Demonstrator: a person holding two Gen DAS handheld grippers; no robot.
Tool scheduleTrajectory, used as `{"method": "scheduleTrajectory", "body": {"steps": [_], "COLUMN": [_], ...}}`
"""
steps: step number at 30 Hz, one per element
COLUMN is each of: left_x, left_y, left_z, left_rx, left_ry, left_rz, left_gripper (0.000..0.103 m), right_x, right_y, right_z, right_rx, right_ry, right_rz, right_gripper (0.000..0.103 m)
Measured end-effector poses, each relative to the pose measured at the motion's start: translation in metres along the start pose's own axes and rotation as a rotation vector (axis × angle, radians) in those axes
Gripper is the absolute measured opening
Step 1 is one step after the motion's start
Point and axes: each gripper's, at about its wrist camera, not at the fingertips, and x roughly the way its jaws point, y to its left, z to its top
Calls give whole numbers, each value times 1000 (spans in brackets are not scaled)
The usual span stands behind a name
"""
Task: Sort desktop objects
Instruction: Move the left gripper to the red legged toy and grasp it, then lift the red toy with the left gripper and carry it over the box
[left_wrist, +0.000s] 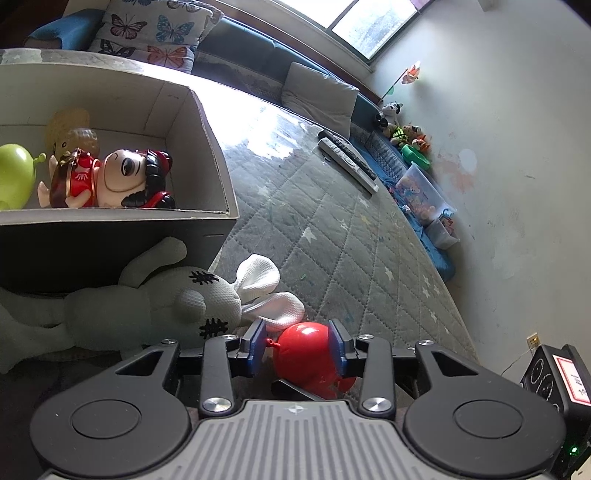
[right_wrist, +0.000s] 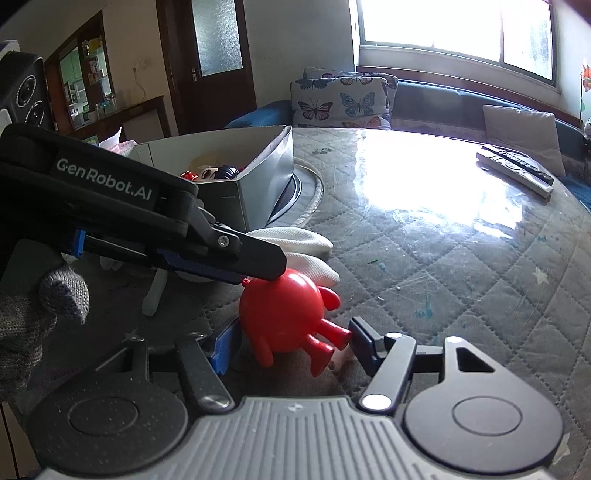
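A red round plastic toy with short legs lies on the quilted table mat. My left gripper is around it, its blue pads at the toy's two sides; in the right wrist view it comes in from the left over the toy's top. My right gripper is open, its fingers on either side of the toy's legs. A white plush rabbit lies beside the toy. A cardboard box holds a doll and a green toy.
Two remote controls lie at the far side of the table. A cushioned bench with pillows runs behind it. A clear bin of small toys and plush toys sit by the wall. Glare covers the table's middle.
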Motion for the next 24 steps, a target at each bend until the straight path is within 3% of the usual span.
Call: {"method": "scheduleTrajectory", "body": {"steps": [24], "left_x": [-8], "left_y": [14], "left_z": [-2], "left_rx": [-136], "left_ry": [4], "left_rz": [-49], "left_gripper": [42], "right_x": [-5], "right_y": [10], "right_z": [-5], "right_rx": [-14], "right_ry": [15], "right_rz": [13], "right_gripper": [64]}}
